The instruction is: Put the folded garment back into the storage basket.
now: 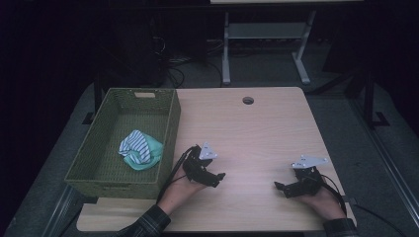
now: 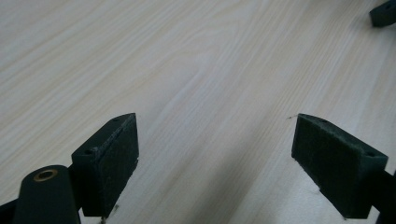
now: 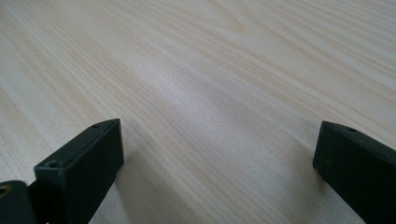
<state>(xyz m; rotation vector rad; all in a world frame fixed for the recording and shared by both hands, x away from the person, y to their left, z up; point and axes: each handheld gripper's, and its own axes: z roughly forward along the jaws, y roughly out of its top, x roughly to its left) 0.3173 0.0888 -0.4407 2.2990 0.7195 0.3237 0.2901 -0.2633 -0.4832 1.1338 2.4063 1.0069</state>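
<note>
My left gripper rests low on the light wooden table, just right of a woven green basket. Its jaws stand wide apart in the left gripper view, with bare wood between them. My right gripper sits near the table's front right, pointing left, also open over bare wood. Inside the basket lies a bundle of teal and striped cloth. A tip of the right gripper shows at the top right corner of the left gripper view.
A round cable hole is near the table's far edge. Beyond the table stand a white desk frame and cables on a dark floor. The basket overhangs the table's left side.
</note>
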